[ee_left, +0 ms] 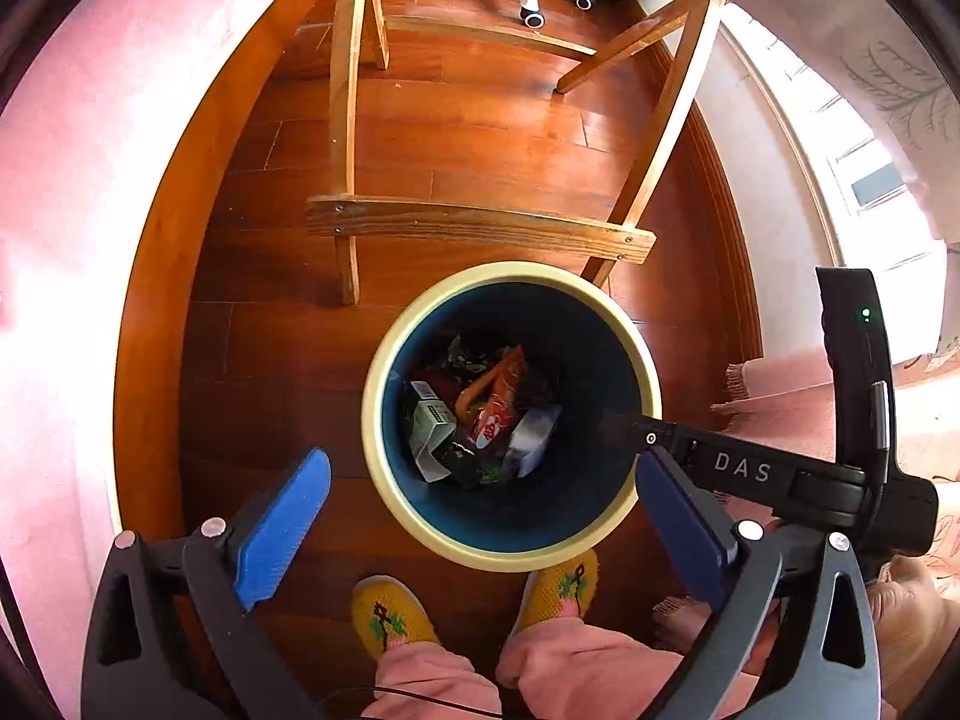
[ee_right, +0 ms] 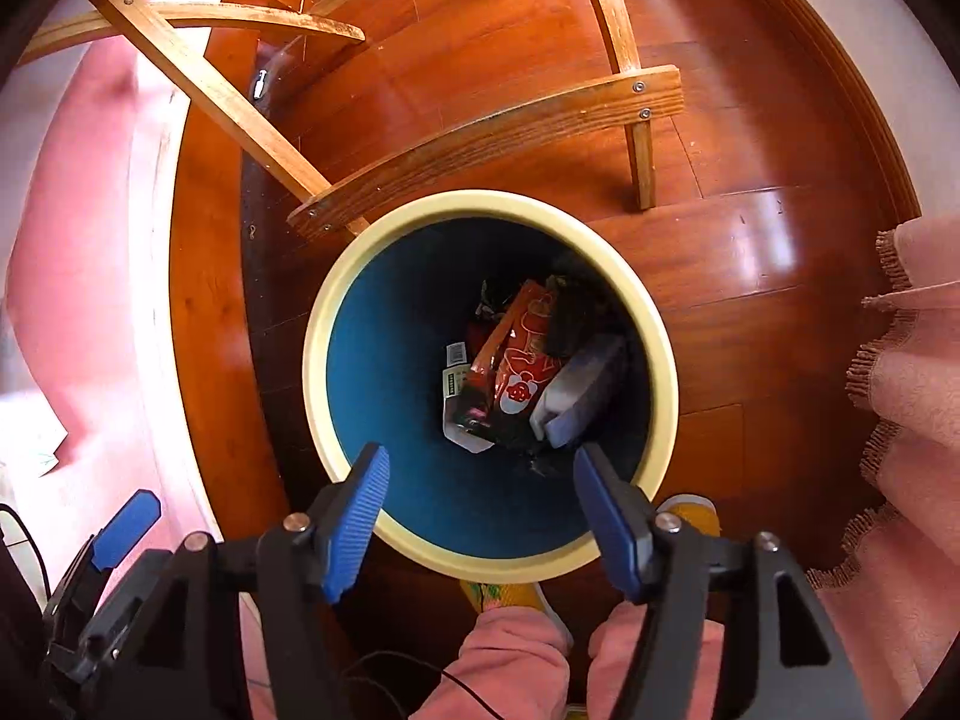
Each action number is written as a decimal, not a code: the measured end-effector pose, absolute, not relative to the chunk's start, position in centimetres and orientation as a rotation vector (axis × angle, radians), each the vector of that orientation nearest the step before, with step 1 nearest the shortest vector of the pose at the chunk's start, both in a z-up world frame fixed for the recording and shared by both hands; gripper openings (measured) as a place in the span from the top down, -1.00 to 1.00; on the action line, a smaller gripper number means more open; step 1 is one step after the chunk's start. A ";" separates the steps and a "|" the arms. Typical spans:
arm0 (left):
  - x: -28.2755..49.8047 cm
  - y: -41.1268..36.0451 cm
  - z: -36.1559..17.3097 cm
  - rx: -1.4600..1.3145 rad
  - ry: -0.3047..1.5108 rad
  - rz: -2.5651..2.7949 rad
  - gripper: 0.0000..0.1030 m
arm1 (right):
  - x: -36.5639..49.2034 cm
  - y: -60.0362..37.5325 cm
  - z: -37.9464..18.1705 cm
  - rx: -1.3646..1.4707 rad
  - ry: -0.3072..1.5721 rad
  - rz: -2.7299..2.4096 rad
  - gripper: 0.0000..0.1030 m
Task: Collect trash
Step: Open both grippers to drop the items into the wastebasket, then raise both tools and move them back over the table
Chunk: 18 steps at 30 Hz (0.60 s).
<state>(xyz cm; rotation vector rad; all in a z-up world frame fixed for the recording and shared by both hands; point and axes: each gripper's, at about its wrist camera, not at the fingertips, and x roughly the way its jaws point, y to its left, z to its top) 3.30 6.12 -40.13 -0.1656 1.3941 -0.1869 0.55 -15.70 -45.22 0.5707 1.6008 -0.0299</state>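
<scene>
Bin contents are hard to read: dark wrappers at the bottom blur together, only a few pieces separate out. The trash bin (ee_left: 511, 417) is round, upright, mouth facing straight up at both cameras, with a cream rim and a matte blue inner wall. It stands on the glossy wood floor (ee_left: 480, 138), just in front of the wooden chair frame (ee_left: 474, 225) and touching-close to the yellow knitted slippers (ee_left: 393, 615).

Inside: an orange snack wrapper (ee_right: 516, 354), crinkled foil, long axis running from far rim toward the near-right; a pale boxy carton (ee_right: 576, 399) leaning beside it; a white printed packet (ee_left: 429, 429), partly buried.

The left gripper (ee_left: 480, 516) has jaws spread wide, nothing between the ribbed blue pads. The right gripper (ee_right: 480, 510) is likewise open and empty, above the near rim. Its body is cut off in the left view.
</scene>
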 end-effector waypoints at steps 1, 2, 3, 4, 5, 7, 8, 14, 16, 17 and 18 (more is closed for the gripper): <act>3.2 6.5 -40.0 -0.168 1.391 -0.185 -0.96 | 0.5 -15.6 -45.0 0.563 1.598 -0.033 -0.27; 3.1 6.8 -39.7 -0.172 1.387 -0.181 -0.96 | 0.6 -15.3 -44.9 0.557 1.596 -0.035 -0.27; 2.9 7.1 -39.4 -0.175 1.383 -0.177 -0.96 | 0.6 -15.1 -44.5 0.554 1.595 -0.037 -0.27; 2.8 7.4 -38.9 -0.177 1.380 -0.170 -0.96 | 0.6 -15.0 -44.2 0.553 1.596 -0.036 -0.28; 2.6 7.6 -38.5 -0.180 1.378 -0.161 -0.96 | 0.6 -14.8 -43.8 0.550 1.597 -0.036 -0.28; 2.3 8.3 -37.3 -0.193 1.372 -0.147 -0.96 | 0.5 -14.4 -42.6 0.537 1.593 -0.033 -0.28; 2.1 8.6 -36.6 -0.202 1.369 -0.140 -0.96 | 0.4 -14.2 -41.8 0.530 1.589 -0.032 -0.28; 0.6 9.4 -30.6 -0.217 1.343 -0.138 -0.96 | -0.5 -13.2 -35.8 0.517 1.566 -0.034 -0.28; 0.0 9.3 -27.8 -0.204 1.326 -0.149 -0.96 | -0.9 -12.8 -33.4 0.508 1.554 -0.025 -0.28; -0.2 9.2 -26.4 -0.193 1.316 -0.153 -0.96 | -1.0 -12.7 -32.0 0.510 1.542 -0.016 -0.28; -0.5 9.1 -25.0 -0.181 1.306 -0.157 -0.96 | -1.2 -12.6 -30.6 0.510 1.532 -0.009 -0.28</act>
